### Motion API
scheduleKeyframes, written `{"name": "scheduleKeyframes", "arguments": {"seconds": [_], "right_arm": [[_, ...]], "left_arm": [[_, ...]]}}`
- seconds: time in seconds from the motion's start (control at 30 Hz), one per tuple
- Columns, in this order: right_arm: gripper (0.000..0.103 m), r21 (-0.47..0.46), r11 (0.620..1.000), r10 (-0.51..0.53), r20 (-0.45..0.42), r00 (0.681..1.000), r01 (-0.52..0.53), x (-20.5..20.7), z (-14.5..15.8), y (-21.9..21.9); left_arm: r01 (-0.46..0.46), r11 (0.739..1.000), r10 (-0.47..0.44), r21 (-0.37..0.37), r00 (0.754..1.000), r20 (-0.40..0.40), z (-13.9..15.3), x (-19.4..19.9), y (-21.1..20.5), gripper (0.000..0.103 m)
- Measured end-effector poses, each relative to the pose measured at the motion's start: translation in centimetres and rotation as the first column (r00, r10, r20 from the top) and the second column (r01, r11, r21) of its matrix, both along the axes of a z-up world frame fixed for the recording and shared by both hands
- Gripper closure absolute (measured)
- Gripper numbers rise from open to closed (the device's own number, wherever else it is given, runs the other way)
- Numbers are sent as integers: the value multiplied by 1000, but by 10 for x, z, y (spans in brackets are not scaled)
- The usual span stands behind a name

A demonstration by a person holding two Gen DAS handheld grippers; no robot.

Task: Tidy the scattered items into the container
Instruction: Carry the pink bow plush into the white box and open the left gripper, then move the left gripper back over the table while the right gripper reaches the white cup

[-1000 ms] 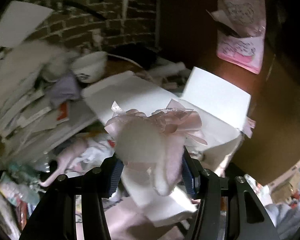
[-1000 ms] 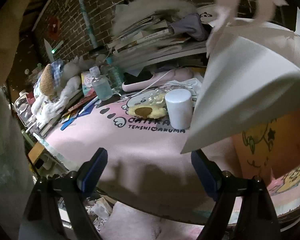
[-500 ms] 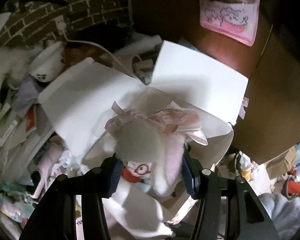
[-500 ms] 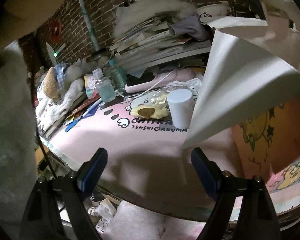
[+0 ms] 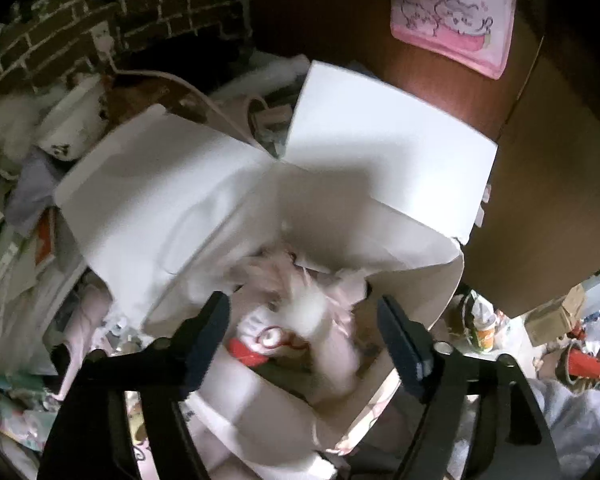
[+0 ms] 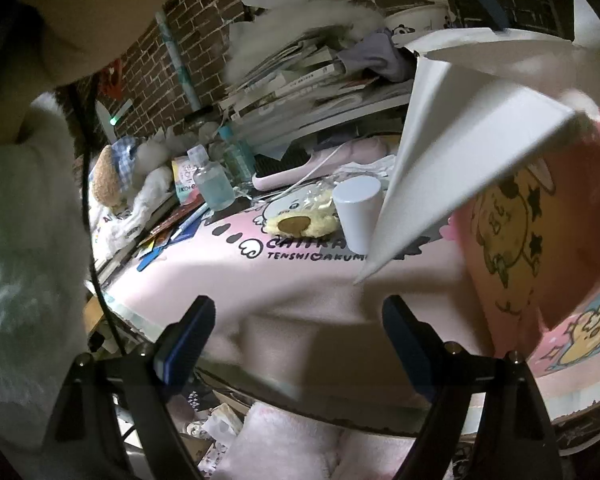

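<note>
Pink desk mat (image 6: 300, 280) takes up most of the right wrist view, wide bare stretch across its middle and near edge, clutter packed along the far side. White box (image 5: 260, 208) stands open at the mat's right side, flaps (image 5: 388, 152) spread up and out; left wrist view looks straight down into it. In the right wrist view one flap edge juts over the mat toward the white cylinder (image 6: 358, 216), tip close beside it, and the box's outer wall shows pink and yellow cartoon print. Pink and white fluffy item (image 5: 300, 304), blurred, sits inside the box opening among other contents, red piece just beside it. Left gripper (image 5: 304, 332) hangs over the opening, jaws spread wide, nothing between them, fluffy item below and apart from the pads. Right gripper (image 6: 296, 344) is over the near mat edge, jaws wide apart, empty, clear mat ahead of it. Yellow plush (image 6: 300, 222) lies touching or just beside the cylinder, can't tell which. Clear bottle (image 6: 212, 184) stands further left, near the stacked books (image 6: 300, 76).
</note>
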State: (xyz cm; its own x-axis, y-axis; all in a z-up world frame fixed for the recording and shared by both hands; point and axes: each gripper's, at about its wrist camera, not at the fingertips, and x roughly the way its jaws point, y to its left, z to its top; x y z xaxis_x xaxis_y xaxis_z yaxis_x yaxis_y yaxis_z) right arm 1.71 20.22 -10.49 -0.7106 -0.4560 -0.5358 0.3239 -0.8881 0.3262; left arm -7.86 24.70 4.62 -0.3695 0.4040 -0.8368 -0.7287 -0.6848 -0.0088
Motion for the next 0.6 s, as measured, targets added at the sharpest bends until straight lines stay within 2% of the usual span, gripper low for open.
{"name": "scheduleKeyframes", "arguments": {"seconds": [0.23, 0.43, 0.47, 0.53, 0.57, 0.6], "right_arm": [[19, 2, 1000, -2, 0, 1000, 2, 0, -1, 0], [19, 25, 999, -23, -16, 1000, 23, -1, -4, -2], [19, 33, 999, -27, -23, 999, 28, 0, -4, -2], [19, 52, 998, -35, -39, 999, 37, 2, -5, -4], [19, 70, 997, -37, -50, 998, 41, 2, -5, -6], [19, 87, 995, -35, -58, 998, 40, 3, -6, -9]], "left_arm": [[2, 997, 10, 79, 989, -150, 34, 20, -24, 20], [-72, 987, 111, 141, 949, -293, 63, 33, -56, 19], [-107, 981, 155, 159, 933, -326, 67, 34, -63, 19], [-175, 961, 250, 216, 883, -398, 76, 41, -83, 19], [-200, 946, 296, 253, 850, -435, 80, 46, -93, 19], [-210, 925, 347, 316, 806, -479, 84, 55, -108, 19]]}}
